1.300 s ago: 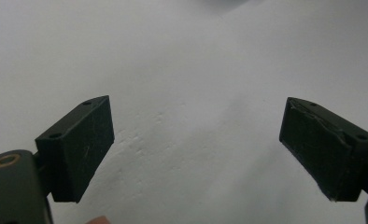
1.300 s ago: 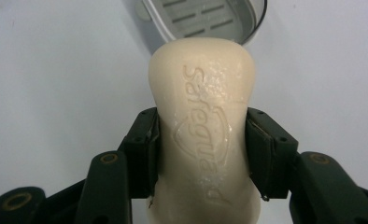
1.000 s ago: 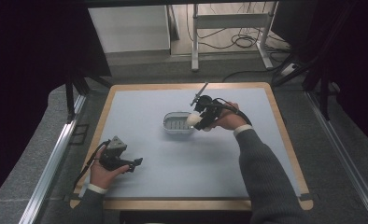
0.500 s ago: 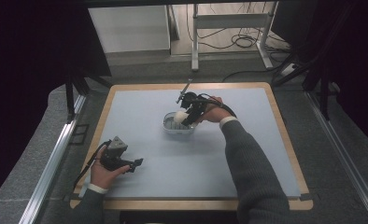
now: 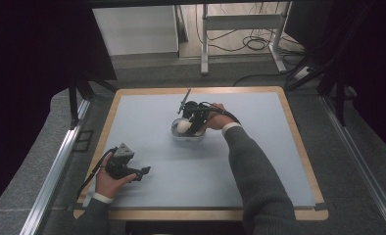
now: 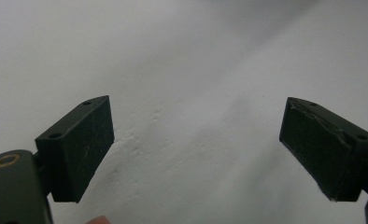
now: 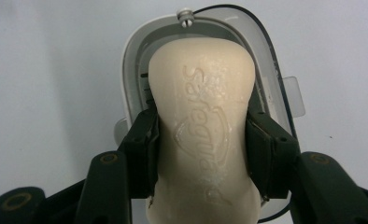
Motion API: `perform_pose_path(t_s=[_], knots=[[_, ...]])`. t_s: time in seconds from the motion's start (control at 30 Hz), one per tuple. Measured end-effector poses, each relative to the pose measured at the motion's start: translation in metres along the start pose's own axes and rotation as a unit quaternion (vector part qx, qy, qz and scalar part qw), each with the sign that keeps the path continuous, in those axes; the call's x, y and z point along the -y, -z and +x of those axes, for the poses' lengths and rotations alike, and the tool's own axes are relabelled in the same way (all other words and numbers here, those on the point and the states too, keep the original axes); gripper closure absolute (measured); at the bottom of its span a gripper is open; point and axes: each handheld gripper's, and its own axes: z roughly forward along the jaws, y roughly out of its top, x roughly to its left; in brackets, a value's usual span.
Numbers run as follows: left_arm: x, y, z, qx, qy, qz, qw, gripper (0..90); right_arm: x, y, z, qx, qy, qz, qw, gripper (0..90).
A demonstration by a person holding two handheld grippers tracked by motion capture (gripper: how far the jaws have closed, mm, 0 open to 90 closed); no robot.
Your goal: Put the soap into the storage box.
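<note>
A cream bar of soap (image 7: 205, 126) with raised lettering is clamped between the jaws of my right gripper (image 7: 201, 154), held over a clear oval soap dish (image 7: 135, 60) with a grey inner tray. From the high view the soap (image 5: 183, 126) and right gripper (image 5: 190, 125) sit at the dish (image 5: 179, 135) near the middle of the mat. My left gripper (image 5: 143, 172) rests low at the front left of the mat, jaws wide apart. The left gripper view has its two pads (image 6: 77, 144) spread over bare mat with nothing between them.
The pale blue mat (image 5: 147, 112) covers a wooden-edged table (image 5: 299, 147). Grey carpeted ledges and metal rails (image 5: 54, 166) flank it. Beyond the far edge stand table legs and cables (image 5: 250, 44) on the floor.
My right gripper carried the soap leftward across the dish over the past second, the arm reaching farther across the mat. My left gripper stayed in place.
</note>
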Motion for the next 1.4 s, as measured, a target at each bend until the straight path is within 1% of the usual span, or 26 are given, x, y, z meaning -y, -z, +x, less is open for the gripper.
perform_pose_path(t_s=[0.1,0.13,0.17,0.2,0.23,0.3,0.37,0.4,0.43,0.5,0.57,0.6,0.67,0.7,0.73,0.77,0.83,0.87,0.93,0.97,1.1,1.17,1.2,1.23,1.27,1.4], knots=[[0.0,0.0,0.0,0.0,0.0,0.0,1.0,10.5,0.0,-0.001,0.0,0.0,0.004,0.003,1.0,48.1],[0.0,0.0,0.0,0.0,-0.002,0.001,1.0,10.5,0.001,-0.002,0.001,-0.003,0.005,0.003,1.0,46.5],[0.0,-0.001,0.0,0.001,-0.002,0.001,1.0,10.5,0.001,-0.001,0.001,-0.002,0.003,0.0,1.0,44.6],[0.0,-0.001,0.0,0.0,-0.001,0.002,1.0,10.5,0.001,0.002,0.0,0.001,-0.001,-0.01,1.0,43.2],[0.0,-0.001,0.0,0.0,-0.001,0.002,1.0,10.5,0.001,0.002,0.0,0.001,-0.001,-0.01,1.0,43.2],[0.0,0.0,0.0,0.0,-0.001,0.002,1.0,10.5,0.002,0.01,0.001,-0.004,-0.009,-0.023,0.9997,43.1],[0.0,0.0,0.0,0.0,-0.003,0.002,1.0,10.5,0.002,0.011,0.001,-0.003,-0.01,-0.021,0.9997,42.2],[0.0,0.0,0.0,0.0,0.002,-0.002,1.0,10.5,0.004,0.016,0.003,0.0,-0.017,-0.022,0.9996,39.7],[0.0,0.0,0.0,0.0,0.002,-0.002,1.0,10.5,0.005,0.018,0.003,0.001,-0.02,-0.025,0.9995,39.6],[0.0,0.0,0.0,-0.001,0.001,-0.003,1.0,10.5,0.009,0.024,0.004,0.002,-0.023,-0.04,0.9989,39.3],[0.0,0.0,0.0,-0.001,-0.001,0.0,1.0,10.5,0.011,0.026,0.005,0.002,-0.029,-0.043,0.9987,39.2],[0.0,0.0,0.0,0.0,-0.002,0.0,1.0,10.5,0.016,0.032,0.007,0.004,-0.036,-0.047,0.9982,37.9],[0.0,-0.001,0.0,0.0,0.0,-0.001,1.0,10.5,0.018,0.034,0.008,0.007,-0.039,-0.053,0.9978,37.8],[0.0,-0.001,-0.001,0.0,0.002,-0.001,1.0,10.5,0.021,0.038,0.008,0.011,-0.044,-0.059,0.9972,37.6],[0.0,-0.001,0.0,0.001,-0.002,0.003,1.0,10.5,0.028,0.046,0.01,0.014,-0.054,-0.075,0.9956,37.1],[0.0,-0.001,-0.001,0.001,-0.001,0.002,1.0,10.5,0.032,0.049,0.011,0.016,-0.057,-0.079,0.9951,36.9],[0.0,-0.001,-0.001,0.001,-0.001,0.003,1.0,10.5,0.035,0.051,0.011,0.018,-0.06,-0.083,0.9945,36.6],[0.001,-0.001,-0.001,0.0,0.002,0.0,1.0,10.5,0.044,0.058,0.015,0.024,-0.069,-0.092,0.9931,36.5],[0.001,-0.001,-0.002,0.0,0.002,0.0,1.0,10.5,0.047,0.059,0.016,0.024,-0.071,-0.094,0.9928,36.4],[0.001,-0.001,-0.002,-0.001,0.002,0.001,1.0,10.5,0.057,0.065,0.021,0.03,-0.079,-0.103,0.991,36.4],[0.001,0.0,-0.003,-0.001,0.003,-0.001,1.0,10.4,0.077,0.073,0.028,0.04,-0.09,-0.116,0.9883,35.9],[0.001,0.0,-0.003,-0.001,0.002,-0.001,1.0,10.4,0.081,0.074,0.03,0.041,-0.095,-0.118,0.9877,35.5],[0.001,0.0,-0.003,-0.001,0.004,-0.001,1.0,10.4,0.093,0.078,0.036,0.045,-0.102,-0.127,0.9856,35.4],[0.001,0.0,-0.003,-0.001,0.004,-0.001,1.0,10.4,0.098,0.079,0.038,0.047,-0.105,-0.131,0.9847,35.5],[0.001,0.0,-0.003,0.0,0.004,-0.001,1.0,10.4,0.104,0.081,0.041,0.05,-0.114,-0.134,0.9831,35.4],[0.001,-0.001,-0.003,0.0,0.005,-0.001,1.0,10.4,0.129,0.085,0.053,0.061,-0.132,-0.154,0.9774,35.4]])
